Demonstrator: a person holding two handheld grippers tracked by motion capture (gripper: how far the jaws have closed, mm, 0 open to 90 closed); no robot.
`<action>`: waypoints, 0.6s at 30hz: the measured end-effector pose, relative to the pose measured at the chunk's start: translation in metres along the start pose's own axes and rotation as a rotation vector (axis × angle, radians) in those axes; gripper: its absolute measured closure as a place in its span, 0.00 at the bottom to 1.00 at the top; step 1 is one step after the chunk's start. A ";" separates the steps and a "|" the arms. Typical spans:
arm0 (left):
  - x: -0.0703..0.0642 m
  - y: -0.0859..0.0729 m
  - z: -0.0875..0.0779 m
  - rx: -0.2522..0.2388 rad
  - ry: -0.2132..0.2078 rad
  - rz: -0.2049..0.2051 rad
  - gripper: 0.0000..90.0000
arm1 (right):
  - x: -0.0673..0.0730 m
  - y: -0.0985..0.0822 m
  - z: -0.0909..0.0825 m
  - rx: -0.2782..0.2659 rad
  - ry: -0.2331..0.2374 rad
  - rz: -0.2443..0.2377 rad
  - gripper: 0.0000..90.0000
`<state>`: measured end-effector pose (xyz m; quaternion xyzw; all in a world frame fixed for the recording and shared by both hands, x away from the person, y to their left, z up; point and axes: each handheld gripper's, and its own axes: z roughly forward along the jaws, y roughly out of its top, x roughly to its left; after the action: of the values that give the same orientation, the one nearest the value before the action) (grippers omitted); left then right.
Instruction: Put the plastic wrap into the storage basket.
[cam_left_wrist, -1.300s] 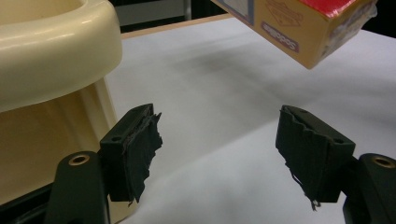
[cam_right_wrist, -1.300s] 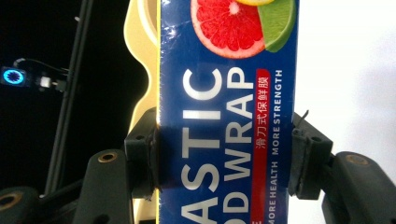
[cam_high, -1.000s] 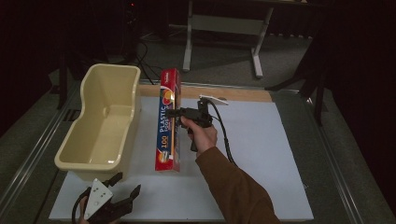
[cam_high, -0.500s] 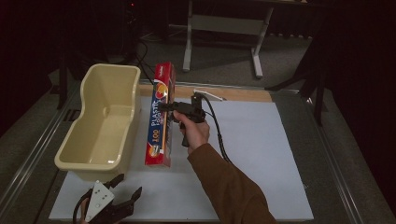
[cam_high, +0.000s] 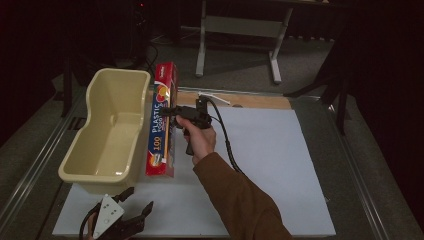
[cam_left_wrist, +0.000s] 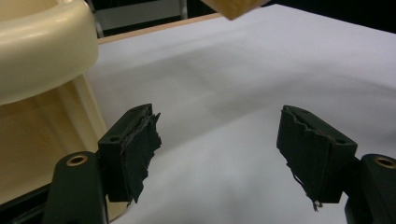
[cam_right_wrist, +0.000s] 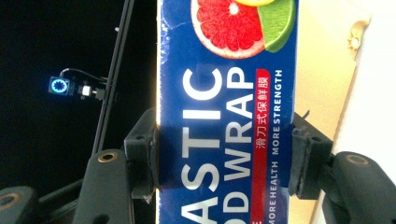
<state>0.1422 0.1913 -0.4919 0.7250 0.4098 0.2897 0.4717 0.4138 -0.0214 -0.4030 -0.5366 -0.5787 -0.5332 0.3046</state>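
Right hand-held gripper (cam_high: 172, 111) clamping plastic wrap box (cam_high: 162, 125) (beside tub (cam_high: 107, 130)), left hand-held gripper (cam_left_wrist: 217, 149) gaping

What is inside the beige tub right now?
The beige tub looks empty: its bare floor and inner walls show in the high view. The plastic wrap box, gripped by the right hand-held gripper, sits beside it, hiding the tub's outer right wall.

Brown sleeve (cam_high: 240, 200) on right forearm; black right gripper (cam_high: 172, 111) trailing black cable (cam_high: 227, 145); black left gripper (cam_high: 132, 210) topped by grey three-cornered plate (cam_high: 107, 215), ragged black pads (cam_left_wrist: 140, 144).
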 end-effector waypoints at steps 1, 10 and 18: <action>0.000 0.000 0.000 0.001 -0.002 0.002 0.31 | 0.000 0.000 0.002 -0.003 -0.004 0.000 0.44; 0.000 0.000 0.000 0.001 -0.003 0.003 0.31 | 0.009 -0.001 0.015 -0.002 0.018 0.010 0.44; 0.000 -0.001 0.000 0.003 -0.006 -0.001 0.32 | 0.015 -0.003 0.028 -0.015 0.041 0.026 0.44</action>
<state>0.1415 0.1912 -0.4922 0.7263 0.4092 0.2867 0.4721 0.4133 0.0097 -0.3966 -0.5354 -0.5614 -0.5444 0.3191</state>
